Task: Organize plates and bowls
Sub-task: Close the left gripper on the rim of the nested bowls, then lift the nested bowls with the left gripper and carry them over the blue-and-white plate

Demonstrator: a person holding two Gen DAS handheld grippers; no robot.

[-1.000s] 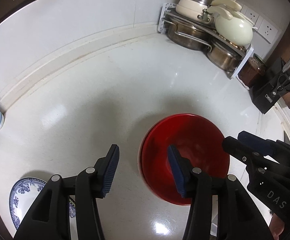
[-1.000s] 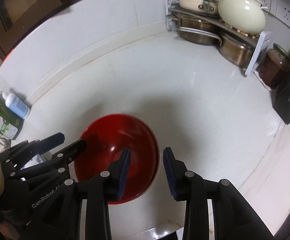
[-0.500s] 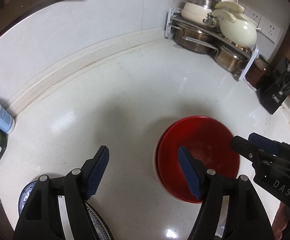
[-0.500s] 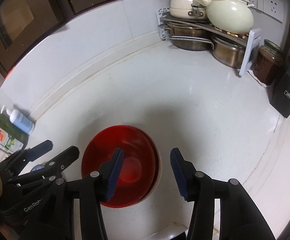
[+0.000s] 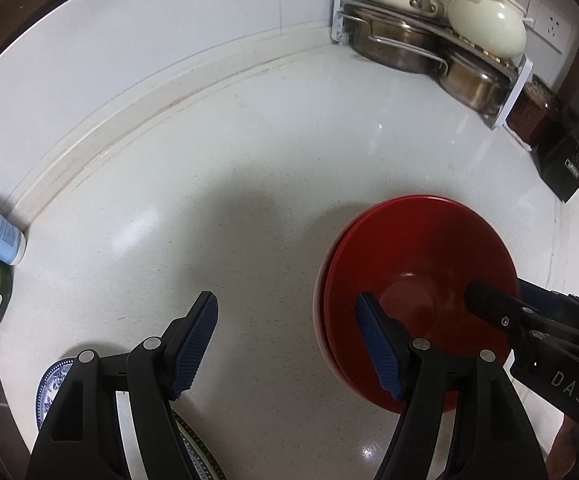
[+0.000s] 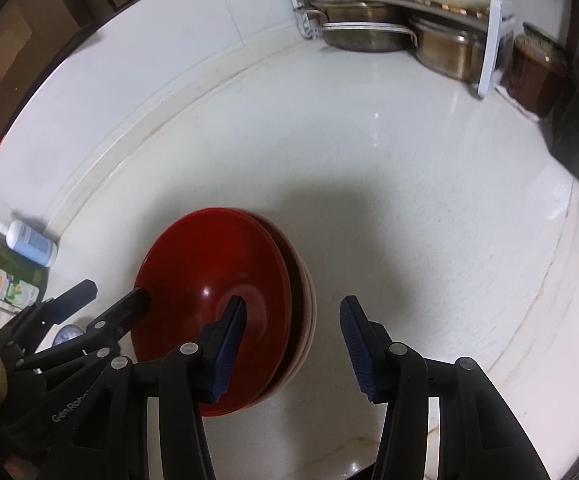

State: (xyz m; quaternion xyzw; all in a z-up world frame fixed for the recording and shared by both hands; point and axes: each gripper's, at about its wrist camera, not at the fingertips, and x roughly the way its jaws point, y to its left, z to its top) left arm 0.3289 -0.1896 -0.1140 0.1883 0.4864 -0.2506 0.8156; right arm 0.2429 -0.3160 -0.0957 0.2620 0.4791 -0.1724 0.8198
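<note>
While both grippers hang over the counter with nothing in them, the red bowl [image 5: 417,292] sits settled on a pale dish beneath it, whose rim peeks out along one edge, and that stack is my landmark. Nearest the person, the left gripper [image 5: 285,344] stands wide, its jaws having just been opening, one finger over the bowl's near rim and the other off to the stack's left above bare counter [image 5: 249,160]; nothing is between the pads. The right gripper [image 6: 293,344] stands moderately apart, its jaws likewise having just been opening, straddling the stack's right edge without pressing on it. To the near left of the stack, partly hidden under the left gripper, lies a blue-and-white plate [image 5: 55,380].

I judge the stacking of the bowl finished and the release done. Next should come that patterned plate: the left gripper would have to swing over and take its thin rim cleanly.

Farther back from the stack, the pot rack [image 5: 429,40] fills the corner.
</note>
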